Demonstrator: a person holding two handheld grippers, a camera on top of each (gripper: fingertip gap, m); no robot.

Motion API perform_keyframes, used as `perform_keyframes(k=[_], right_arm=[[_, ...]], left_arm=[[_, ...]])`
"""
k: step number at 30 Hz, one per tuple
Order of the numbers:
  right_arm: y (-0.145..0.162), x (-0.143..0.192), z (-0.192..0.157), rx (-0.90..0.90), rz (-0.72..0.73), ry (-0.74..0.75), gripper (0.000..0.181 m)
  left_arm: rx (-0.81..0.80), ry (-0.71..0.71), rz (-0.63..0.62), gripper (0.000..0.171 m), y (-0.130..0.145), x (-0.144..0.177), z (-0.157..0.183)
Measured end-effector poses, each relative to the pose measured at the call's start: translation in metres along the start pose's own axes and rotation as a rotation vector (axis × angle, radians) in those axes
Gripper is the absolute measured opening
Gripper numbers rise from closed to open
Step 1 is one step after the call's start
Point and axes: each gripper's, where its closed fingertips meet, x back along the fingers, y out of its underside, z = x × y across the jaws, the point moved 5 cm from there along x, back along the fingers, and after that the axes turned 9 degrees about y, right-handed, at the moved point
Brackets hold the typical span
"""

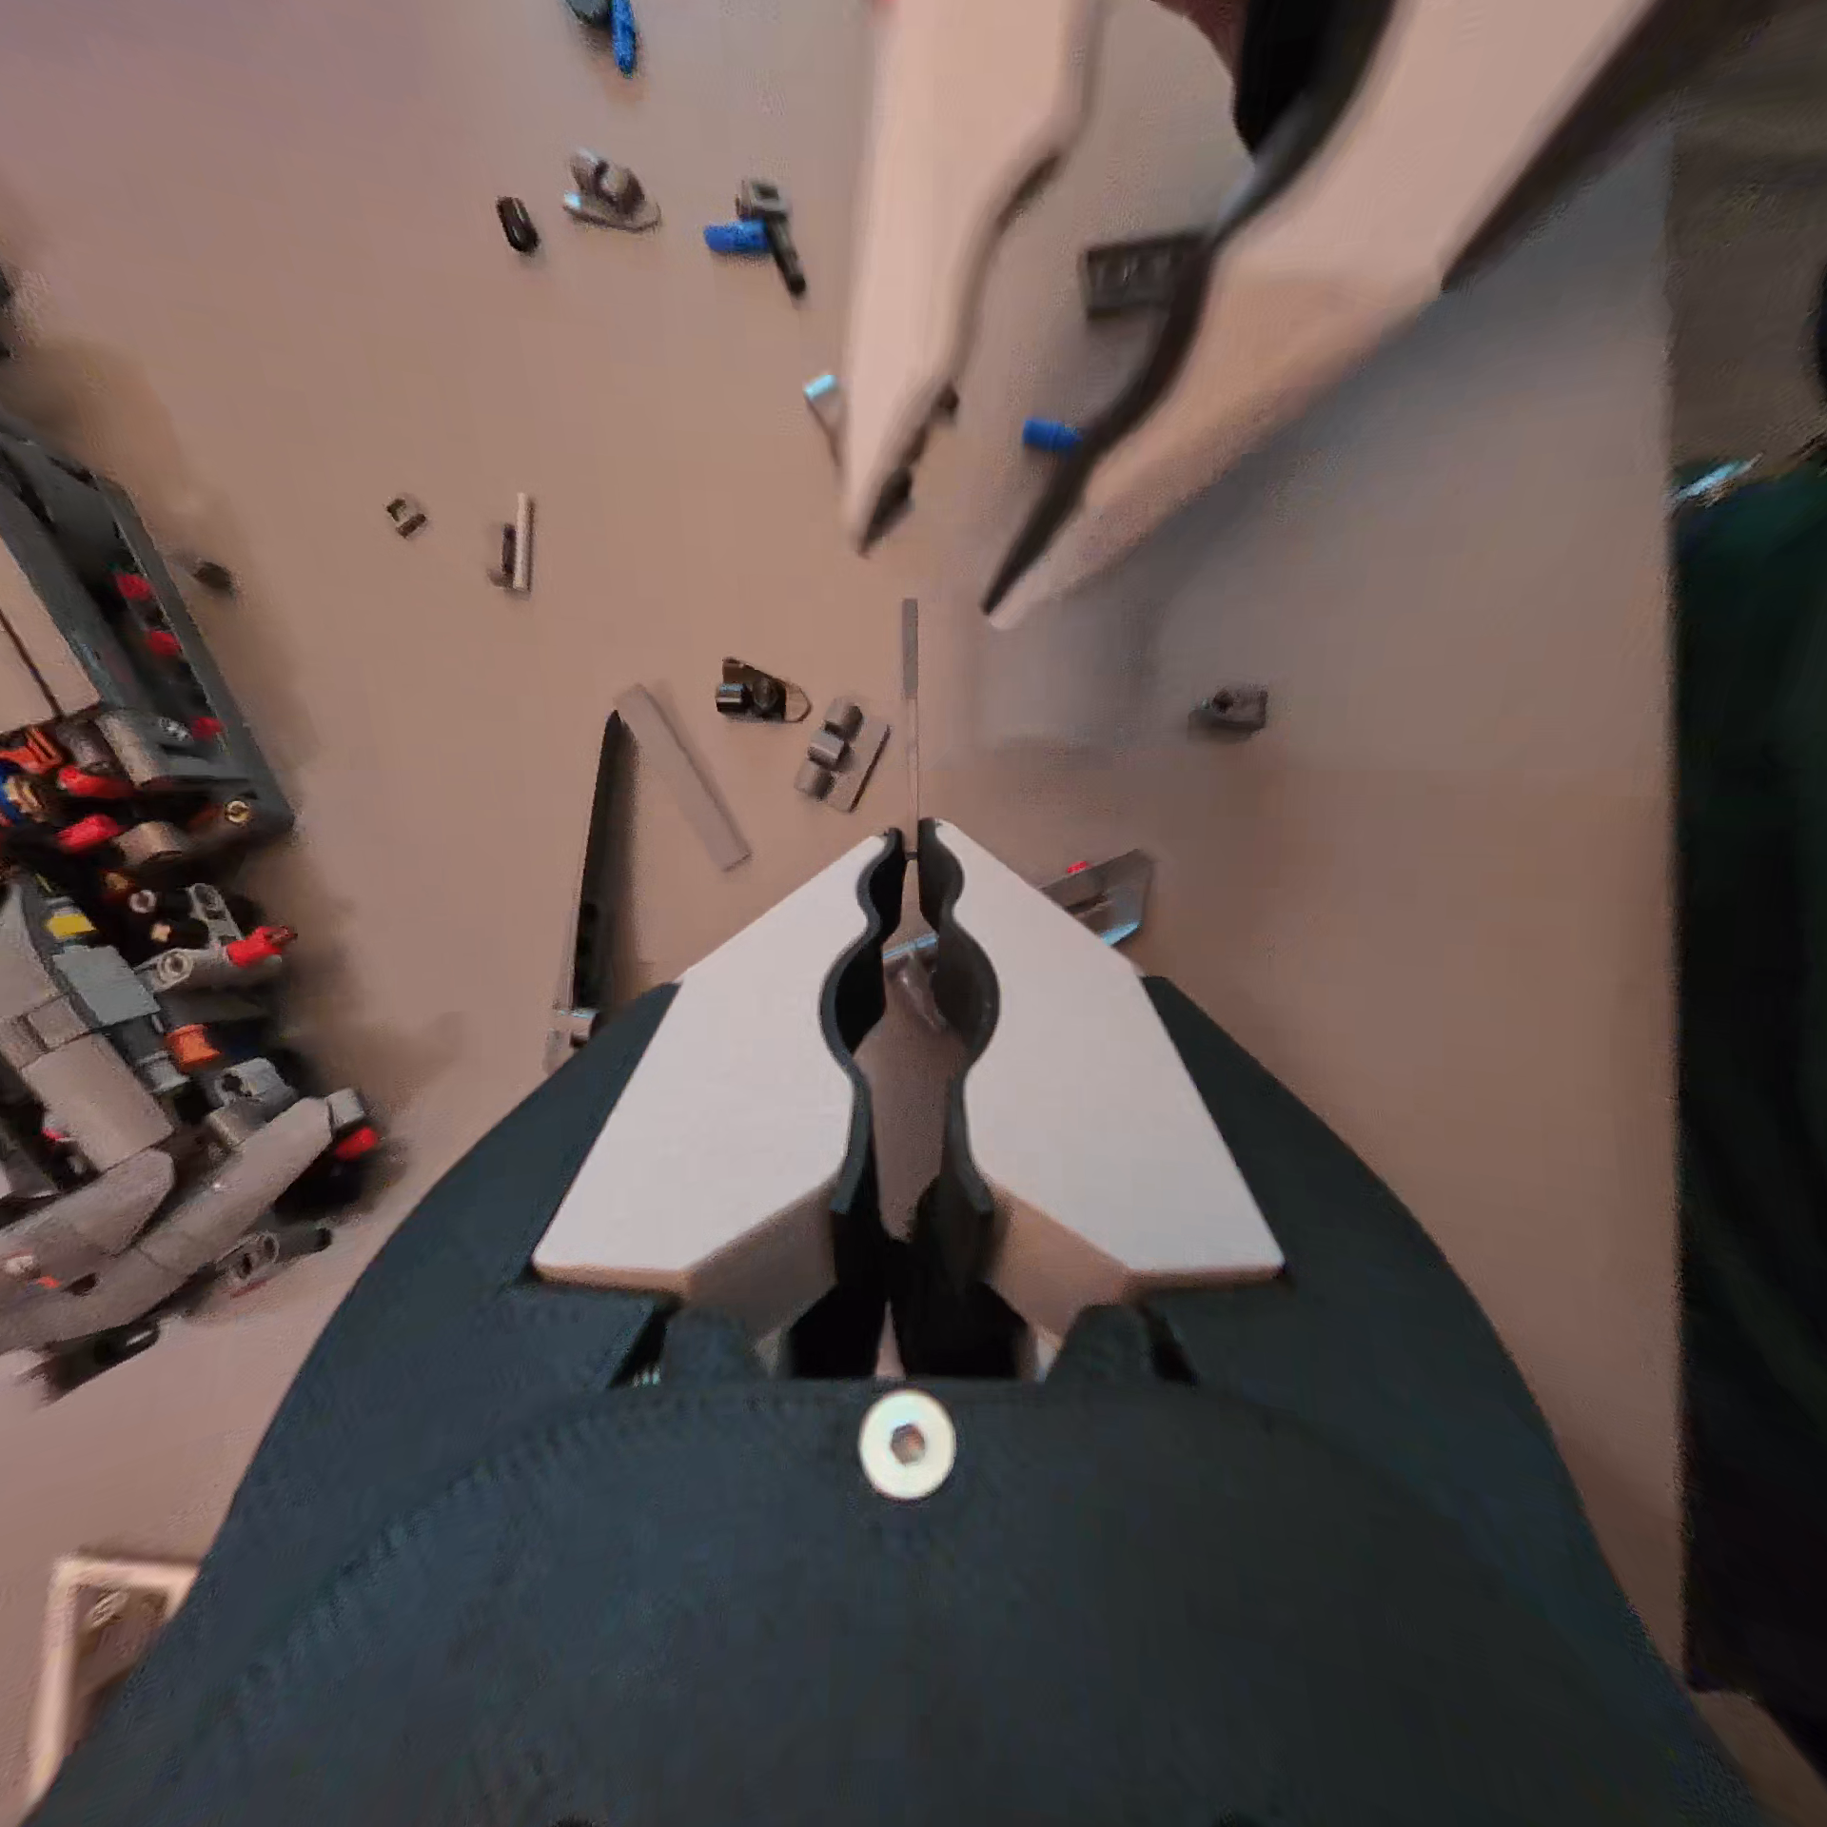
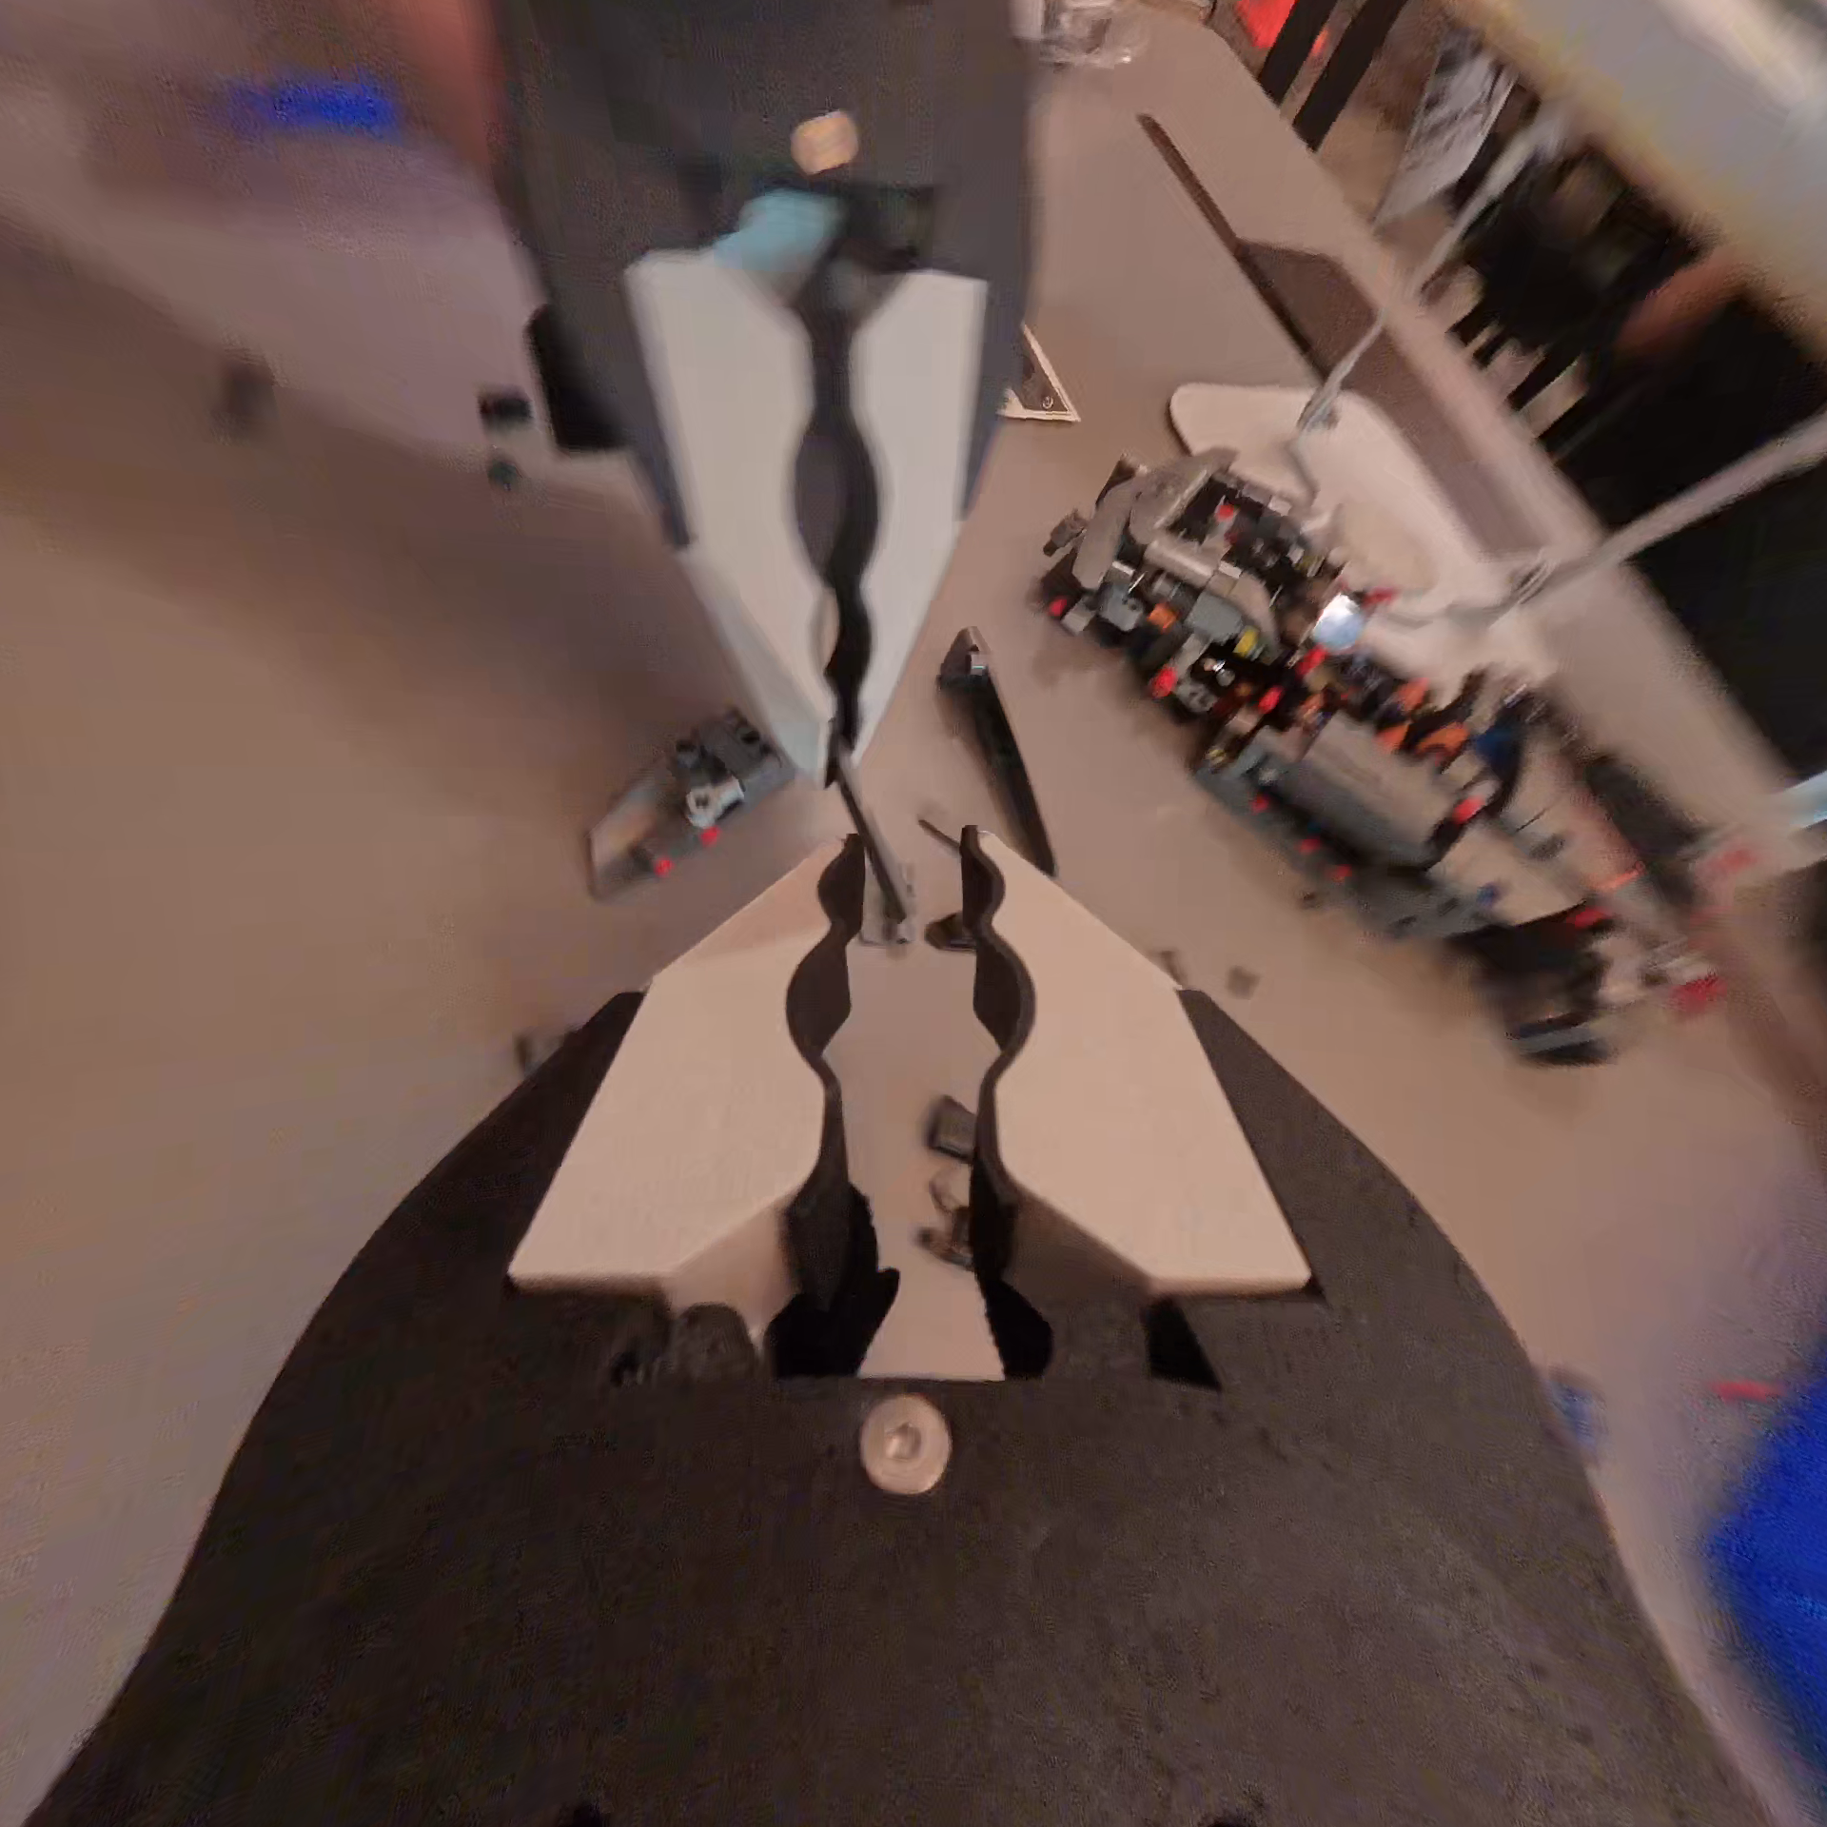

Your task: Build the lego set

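My left gripper (image 1: 910, 838) is shut on a thin grey lego plate (image 1: 910, 672), which I see edge-on, sticking straight out from the fingertips above the table. In the right wrist view the left gripper (image 2: 840, 741) comes in from the top and holds the same plate (image 2: 875, 870) pointing down. The plate's free end lies between the fingers of my right gripper (image 2: 912, 838), close to the left finger. The right jaws stand apart and do not press on it. The right gripper (image 1: 929, 573) also shows open at the top of the left wrist view, blurred.
A large grey lego model (image 1: 119, 890) with red and orange pins stands on the tan table (image 1: 297, 297); it shows at the right of the right wrist view (image 2: 1335, 672). Loose parts lie around: blue pins (image 1: 737, 235), a grey tile (image 1: 682, 781), a long black piece (image 2: 994, 751), a small grey subassembly (image 2: 682, 791). Some 5 cm of space lies between my two pairs of fingers.
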Motion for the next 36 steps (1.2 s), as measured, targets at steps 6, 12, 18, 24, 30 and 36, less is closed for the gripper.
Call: perform_keyframes(k=[6, 12, 18, 24, 30, 36], right_arm=[[0.0, -0.009, -0.021, 0.318, -0.058, 0.069, 0.011], [0.003, -0.013, -0.024, 0.418, -0.077, 0.101, 0.006], [0.006, -0.014, -0.021, 0.289, -0.095, 0.044, 0.005], [0.017, -0.013, -0.013, -0.148, -0.119, -0.135, 0.005], [0.028, -0.023, -0.02, -0.427, -0.17, -0.285, 0.005], [0.029, -0.029, -0.026, -0.497, -0.209, -0.323, 0.005]], left_arm=[[0.18, 0.275, 0.048, 0.0, -0.006, 0.004, 0.004], [0.308, 0.431, 0.105, 0.0, -0.008, 0.006, 0.004], [0.318, 0.402, 0.133, 0.003, -0.01, 0.007, 0.0], [0.255, 0.136, 0.082, 0.038, 0.009, 0.016, 0.007], [0.276, -0.074, 0.042, 0.045, 0.035, -0.001, 0.017], [0.247, -0.156, 0.029, 0.028, 0.042, -0.012, 0.019]])
